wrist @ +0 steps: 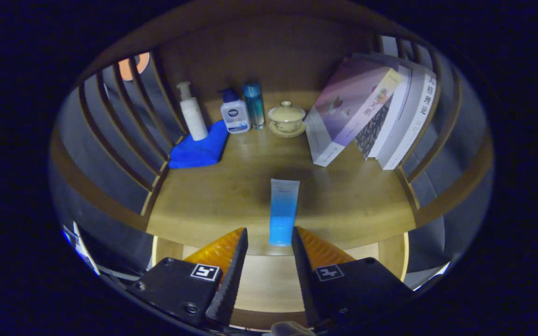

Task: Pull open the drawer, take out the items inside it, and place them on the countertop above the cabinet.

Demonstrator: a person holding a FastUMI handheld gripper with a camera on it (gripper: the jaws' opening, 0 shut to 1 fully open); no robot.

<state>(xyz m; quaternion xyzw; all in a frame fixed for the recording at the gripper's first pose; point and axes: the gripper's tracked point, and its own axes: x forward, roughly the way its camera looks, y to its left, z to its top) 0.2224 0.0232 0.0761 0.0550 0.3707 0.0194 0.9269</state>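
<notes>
A blue tube [284, 210], pale at its far end, lies flat on the wooden countertop [213, 196], pointing away from me. Its near end reaches the counter's front edge. My gripper [269, 233] hovers at that edge and is open. The tube's near end sits between the fingertips, close against the right one, with a clear gap to the left one. Below the counter edge, between and under the fingers, the pulled-out drawer [262, 280] shows its light wooden floor; what it holds is hidden by the fingers.
Along the back stand a white pump bottle [192, 112] on a folded blue cloth [201, 147], a white bottle with a blue cap [235, 114], a slim blue bottle [254, 105] and a lidded cup [286, 117]. Books [371, 112] lean at the right. Slatted rails [124, 121] close both sides.
</notes>
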